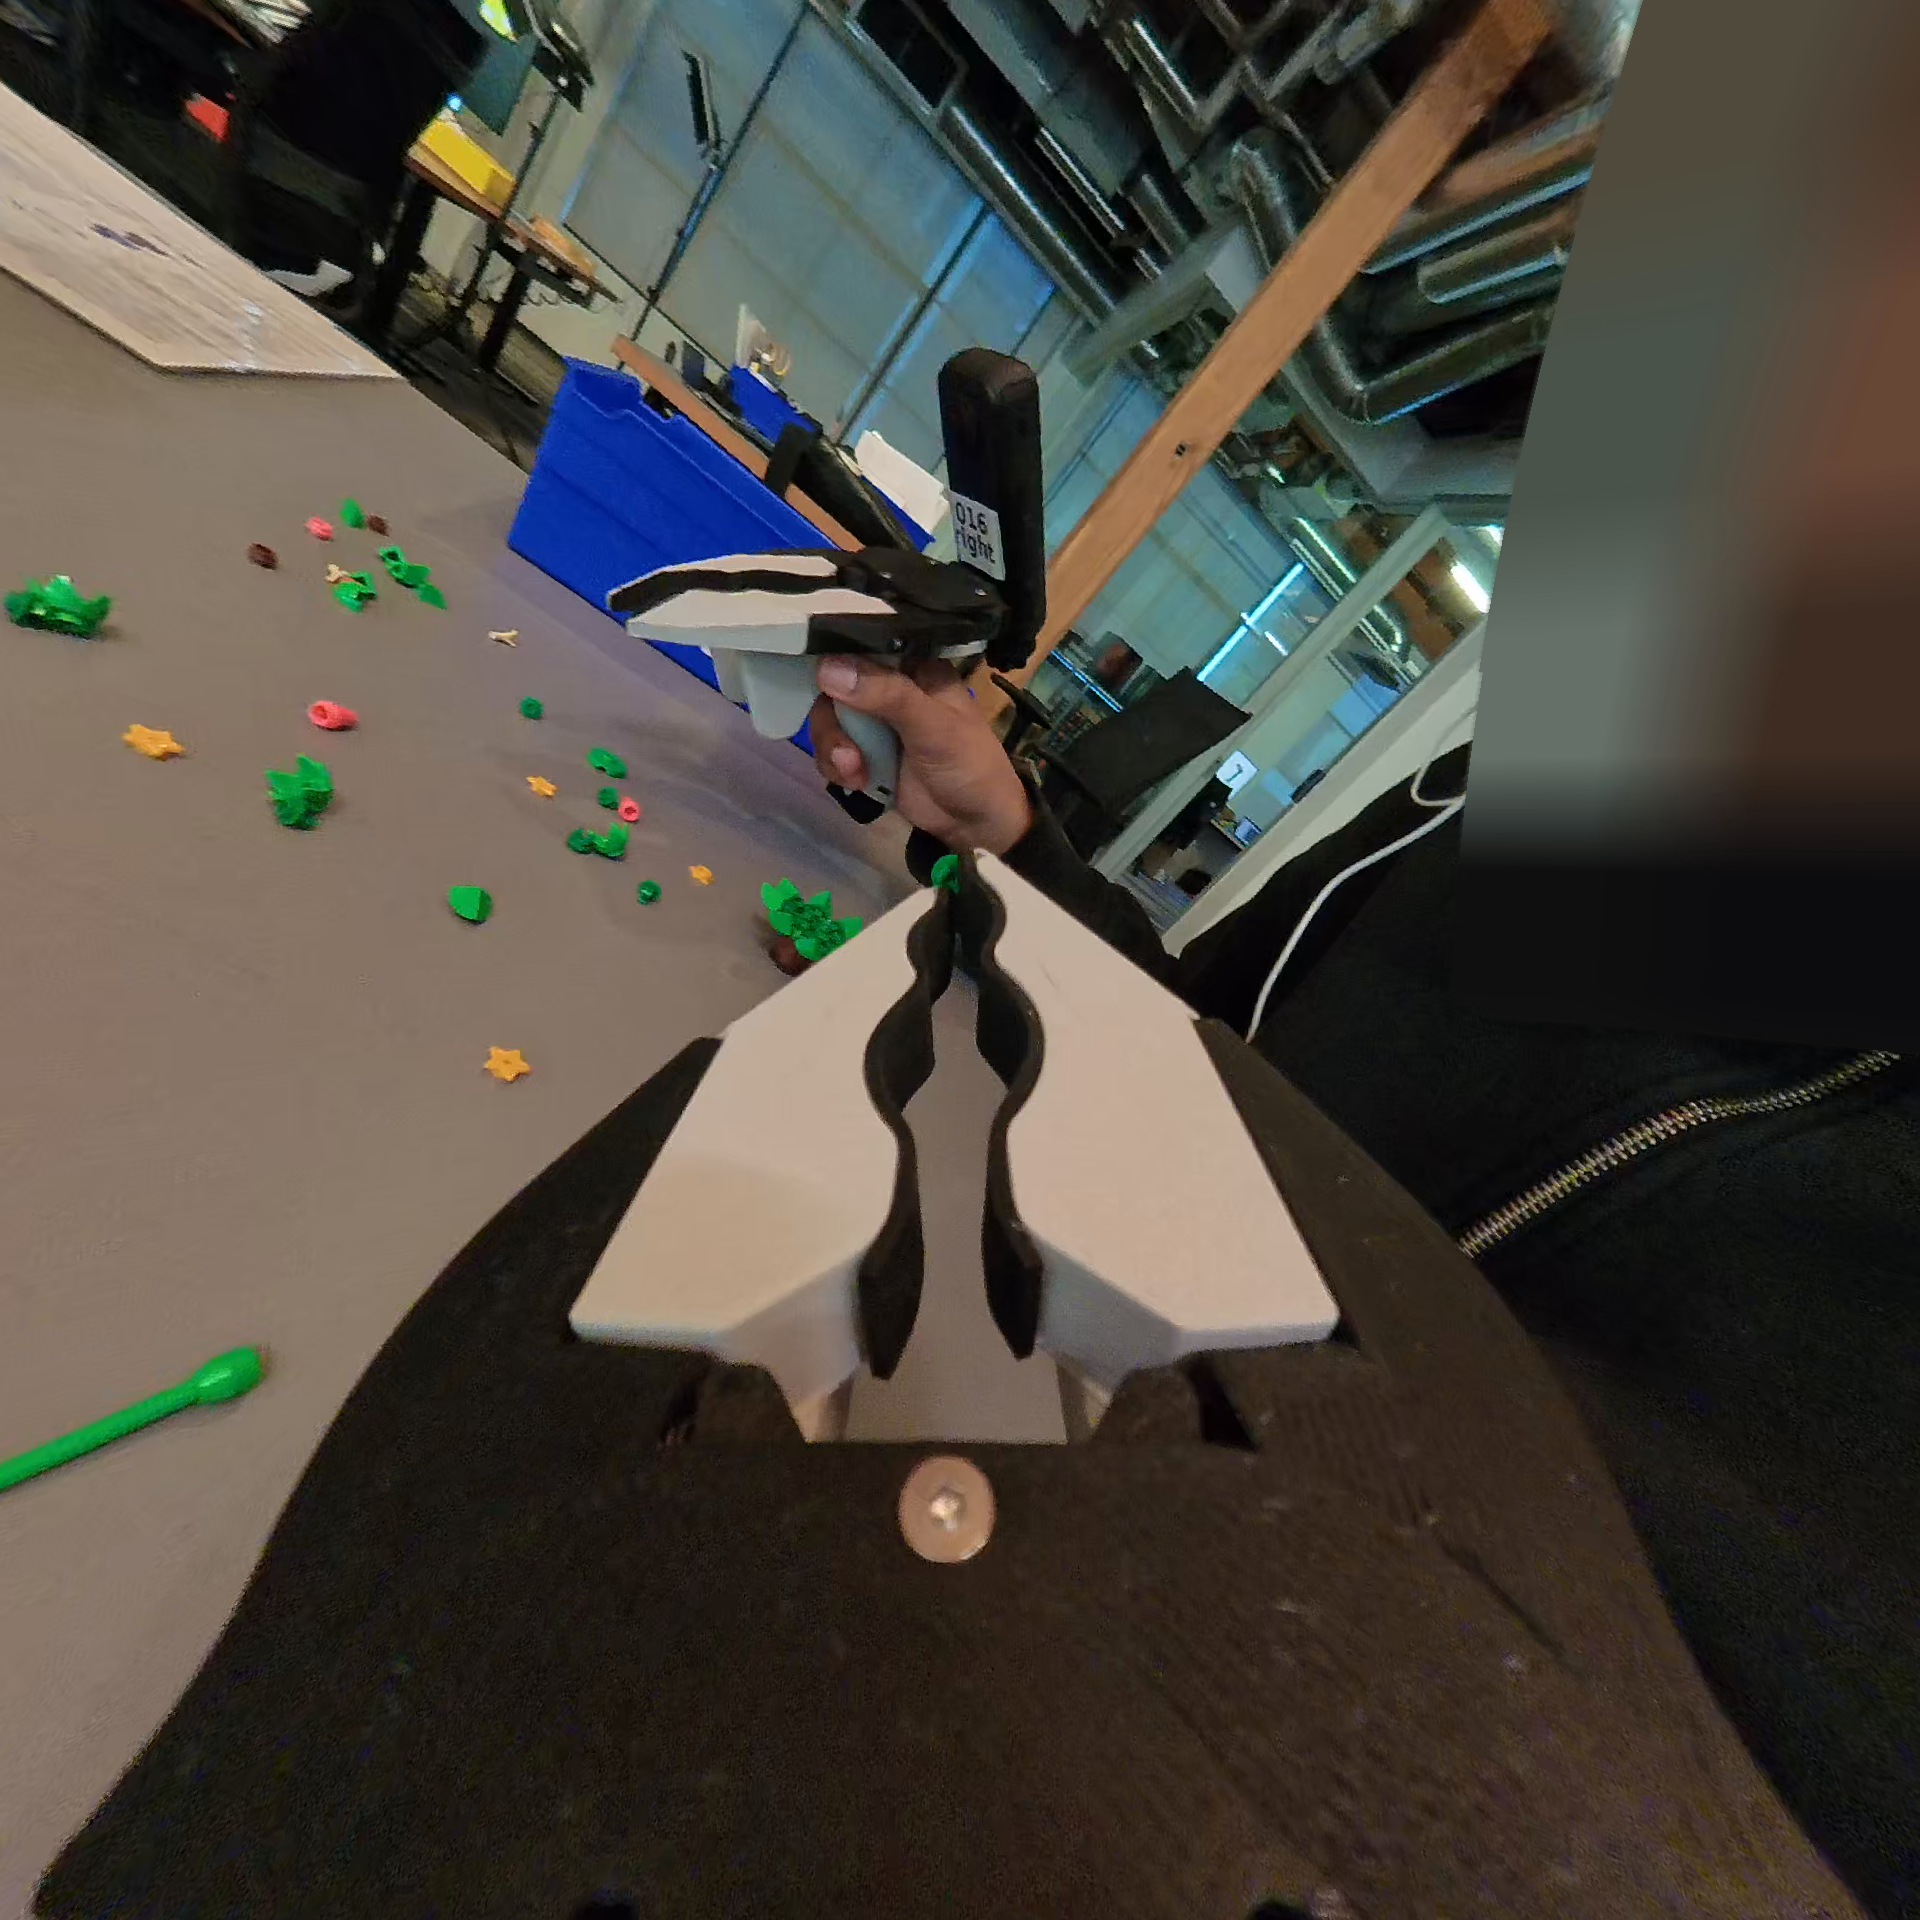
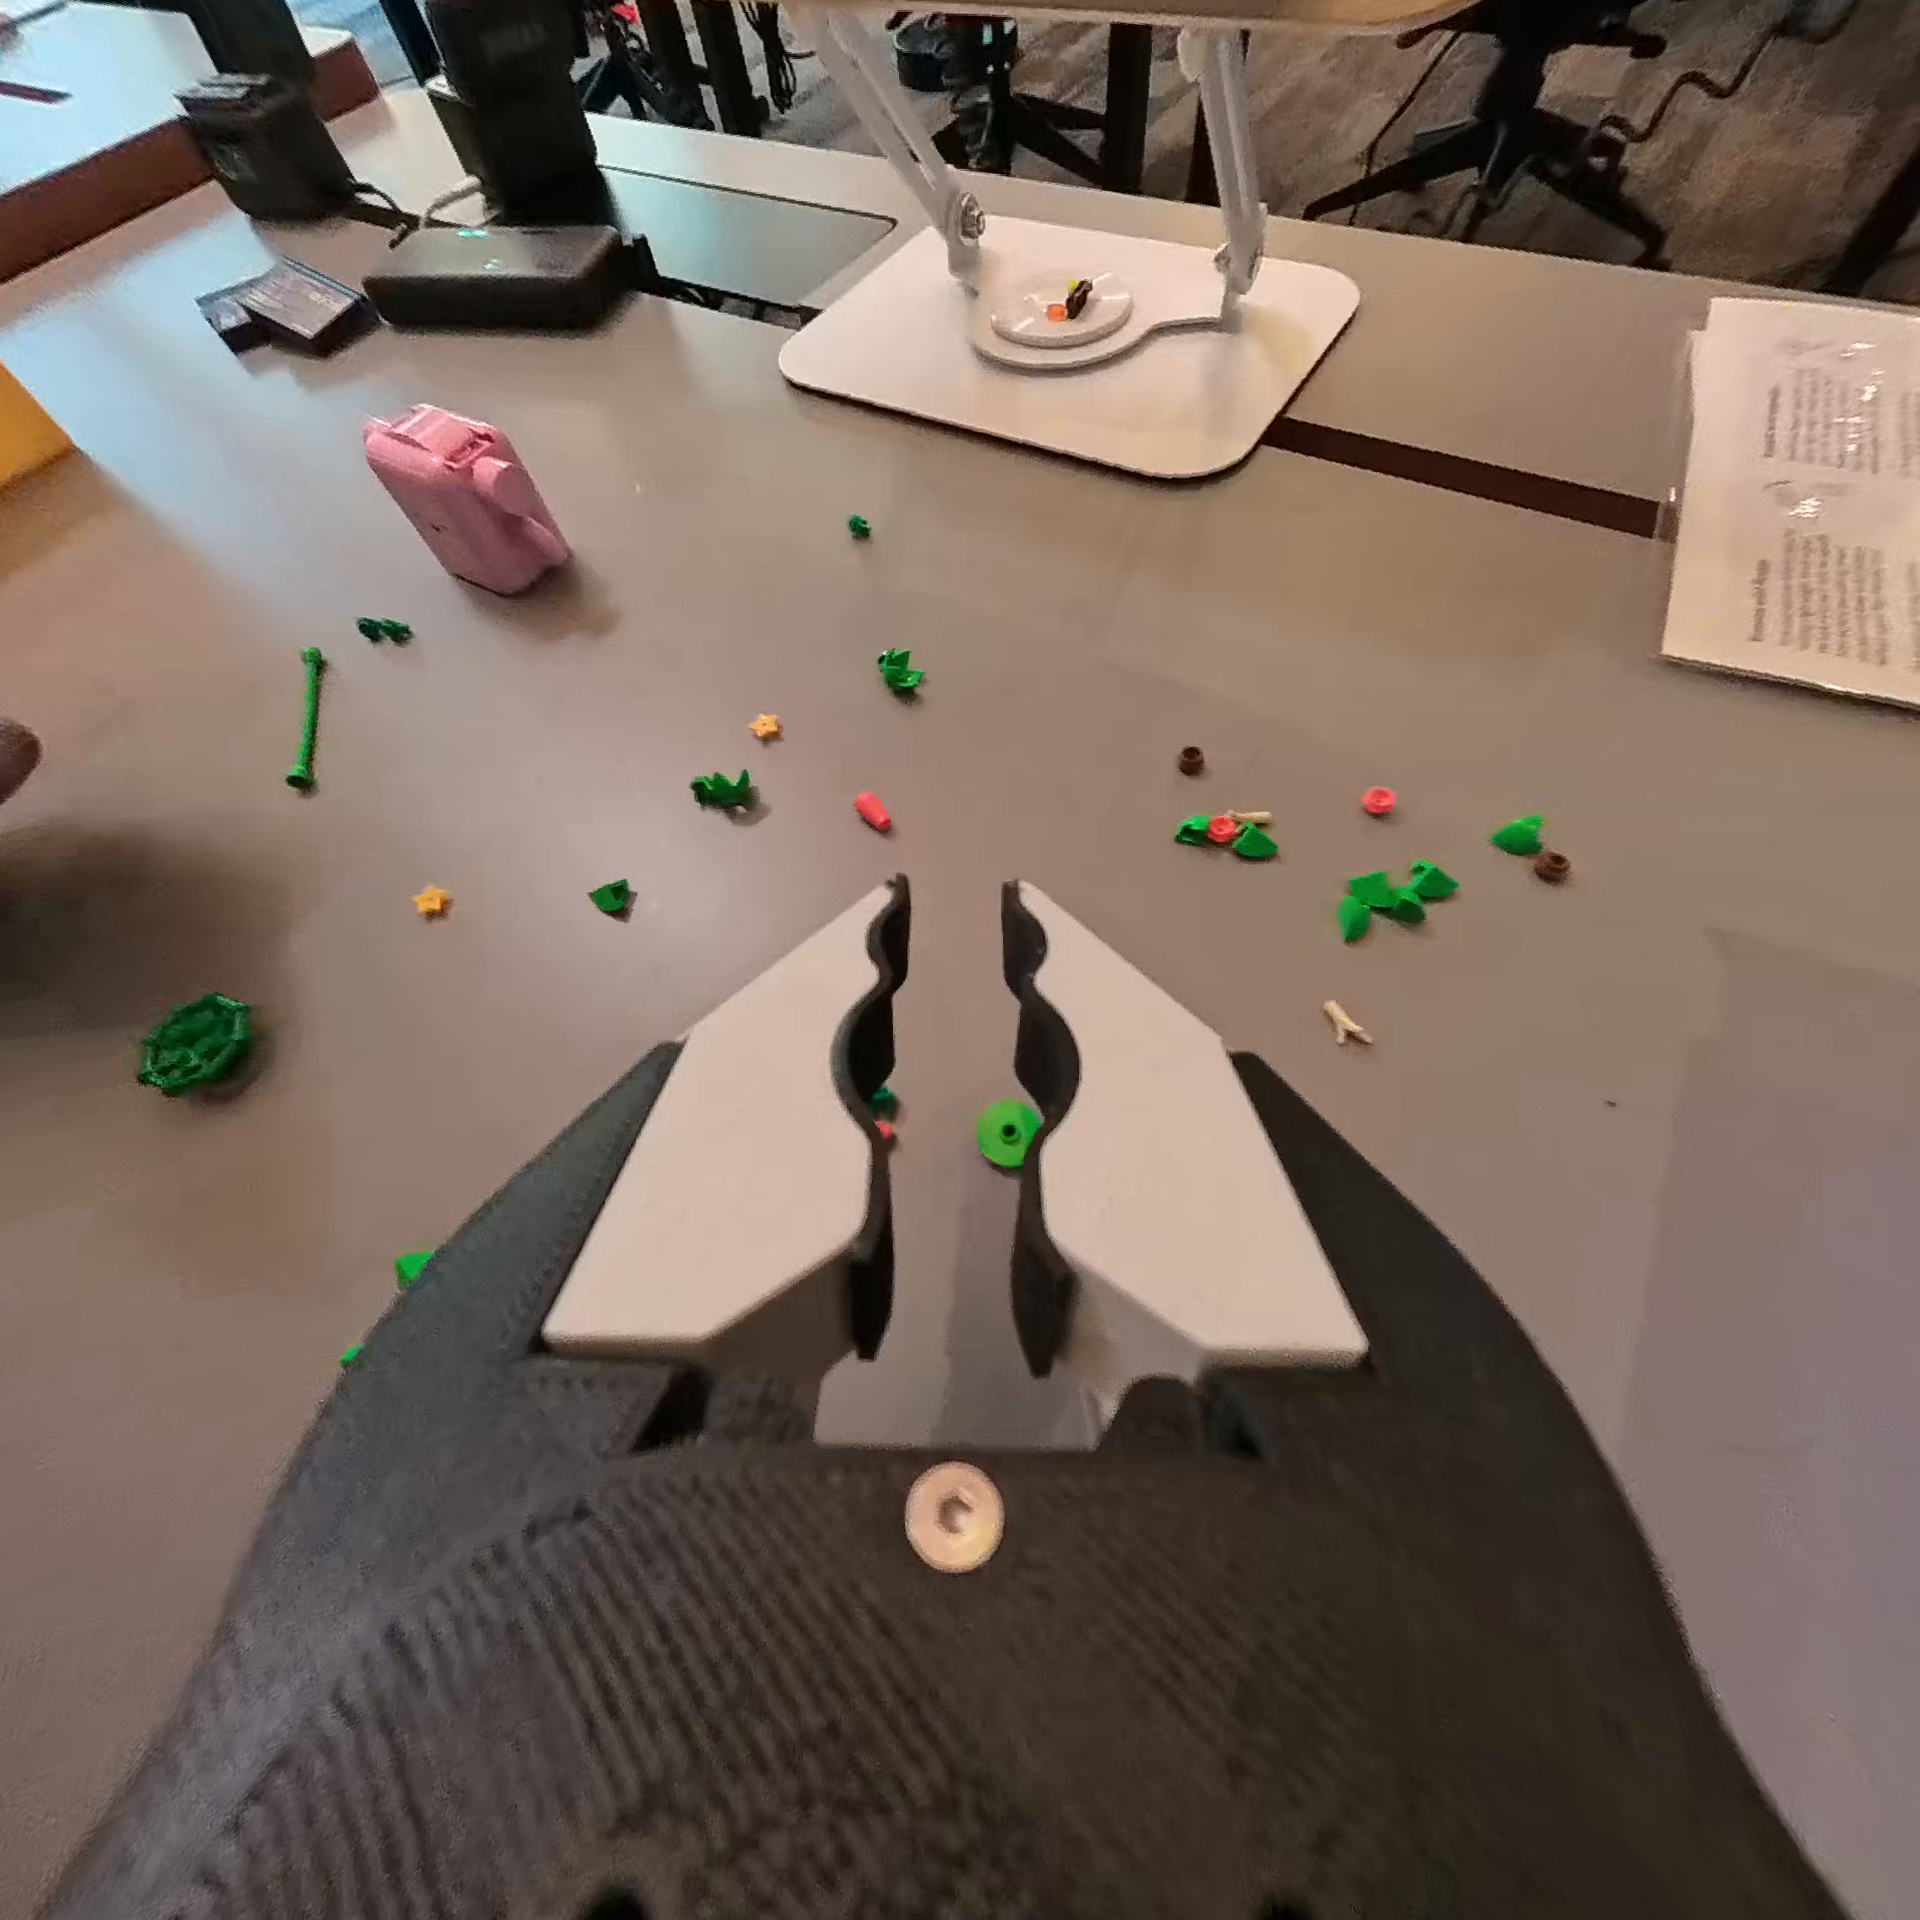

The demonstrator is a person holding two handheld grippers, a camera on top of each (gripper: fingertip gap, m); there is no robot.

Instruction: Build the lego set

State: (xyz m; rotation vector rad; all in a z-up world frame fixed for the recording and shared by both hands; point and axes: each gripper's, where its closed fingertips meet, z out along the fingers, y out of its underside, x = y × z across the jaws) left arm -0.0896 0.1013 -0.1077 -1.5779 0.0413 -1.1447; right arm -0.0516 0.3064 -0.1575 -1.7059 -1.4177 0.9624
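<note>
The broad grey matte surface (image 2: 1143, 644) carries everything, with small plastic lego pieces strewn across its middle. At its far side stands a white flat-based stand (image 2: 1070, 364) with two slanted legs, and to the right lies a clear-sleeved sheet of printed paper (image 2: 1797, 499). A blue plastic bin (image 1: 623, 499) sits beyond the surface's edge in the left wrist view. A pink rounded plastic case (image 2: 468, 499) rests left of the stand, apart from the pieces.

The left hand-held gripper (image 1: 951, 883), grey-fingered with black wavy pads, is raised off the surface; its tips are pressed together on a small green lego piece (image 1: 943, 871), only partly visible between them. The right hand-held gripper (image 2: 954, 894) hangs above the scattered pieces with its fingers apart and nothing between the tips; the left wrist view also shows it held up in a hand (image 1: 935, 758).

Among the pieces: a long green lego stem (image 2: 308, 717) lying at the left, a dark green round lattice piece (image 2: 195, 1042) nearer the left edge, a cluster of green leaf pieces (image 2: 1392, 896) on the right, a green round studded piece (image 2: 1006, 1130) seen below through the right gripper's gap, a pink cone piece (image 2: 873, 811), a yellow star piece (image 2: 431, 900), and a small brown round piece (image 2: 1192, 761).
</note>
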